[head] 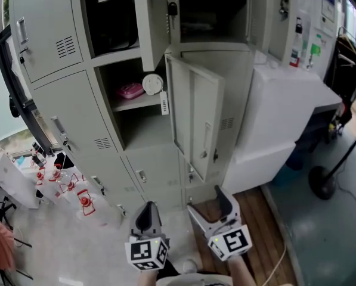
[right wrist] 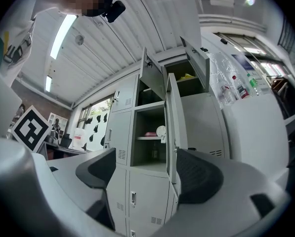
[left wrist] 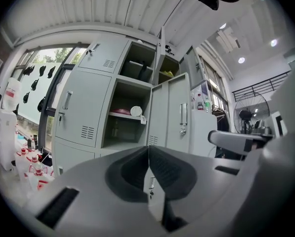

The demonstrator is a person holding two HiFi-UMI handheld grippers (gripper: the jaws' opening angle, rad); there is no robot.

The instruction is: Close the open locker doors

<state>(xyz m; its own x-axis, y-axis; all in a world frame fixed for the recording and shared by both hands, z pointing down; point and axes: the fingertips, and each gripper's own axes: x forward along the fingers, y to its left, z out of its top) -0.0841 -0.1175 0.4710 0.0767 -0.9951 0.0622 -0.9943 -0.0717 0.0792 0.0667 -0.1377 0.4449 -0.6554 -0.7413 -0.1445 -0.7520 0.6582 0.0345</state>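
Lockers [head: 52,28] show three open doors [head: 195,118]; left gripper [head: 146,212] closed, right gripper [head: 210,207] open.

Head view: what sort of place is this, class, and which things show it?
Likely a workshop or lab storage corner: a bank of grey metal lockers, two with open doors, a pedestal fan, and plastic bottles standing on the floor.

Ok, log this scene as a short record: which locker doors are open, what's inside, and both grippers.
lockers: grey metal bank
open doors: left top door, right top door, middle door
middle shelf: pink item, white disc
left gripper: shut, empty, clear of lockers
right gripper: open, empty, clear of lockers
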